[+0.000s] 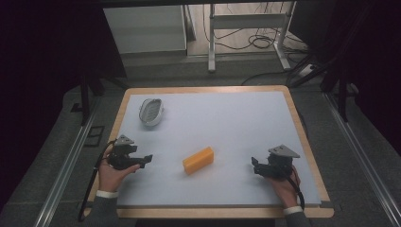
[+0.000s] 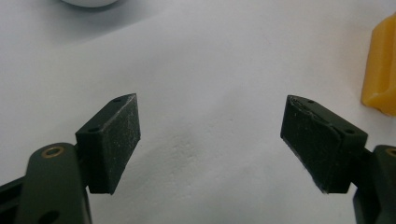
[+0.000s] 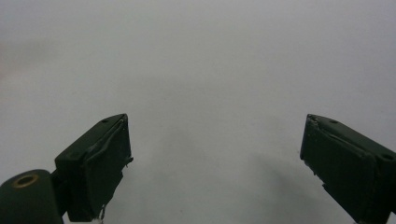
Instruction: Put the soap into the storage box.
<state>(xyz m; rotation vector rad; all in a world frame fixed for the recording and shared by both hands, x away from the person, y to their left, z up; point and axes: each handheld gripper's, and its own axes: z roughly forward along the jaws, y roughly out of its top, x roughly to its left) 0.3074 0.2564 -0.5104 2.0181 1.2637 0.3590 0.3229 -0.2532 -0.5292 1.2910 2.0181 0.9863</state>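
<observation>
Both the left gripper (image 1: 147, 159) and right gripper (image 1: 255, 164) stood open and empty, either side of the yellow block (image 1: 198, 160); a soap dish (image 1: 151, 111), probably, sat farther off.

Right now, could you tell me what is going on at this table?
A person holds a black claw in each hand over a pale grey mat. The left claw and the right claw both stand open and empty, on either side of a yellow-orange rectangular block. A white oval slotted dish sits at the far left, untouched.
</observation>
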